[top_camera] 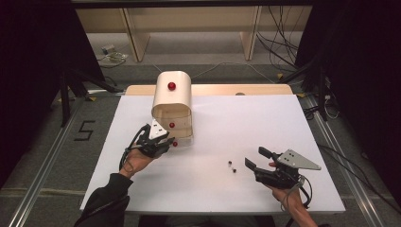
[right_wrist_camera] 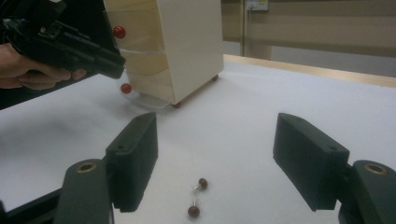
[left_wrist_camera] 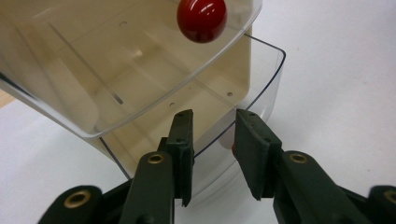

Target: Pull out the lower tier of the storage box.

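Observation:
A small cream drawer cabinet (top_camera: pixel 173 101) with clear drawers and red knobs stands at the table's back left. Its bottom drawer (left_wrist_camera: pixel 264 79) is pulled out a little. My left gripper (top_camera: pixel 165 142) is at that drawer's front with a gap between its jaws (left_wrist_camera: pixel 214 140). A sliver of the bottom knob (left_wrist_camera: pixel 232 148) shows beside one pad, and the other pad stands apart from it. The middle drawer's knob (left_wrist_camera: pixel 201 18) hangs above. My right gripper (top_camera: pixel 253 156) rests open near the front right, with two small dark red beads (right_wrist_camera: pixel 196 196) on the table between its wide jaws.
The cabinet (right_wrist_camera: pixel 182 46) stands on a white table (top_camera: pixel 246 118) with a wooden strip along its far edge. Wooden shelving and loose cables (top_camera: pixel 283 47) lie beyond. A black "5" (top_camera: pixel 84 130) is marked on the floor at the left.

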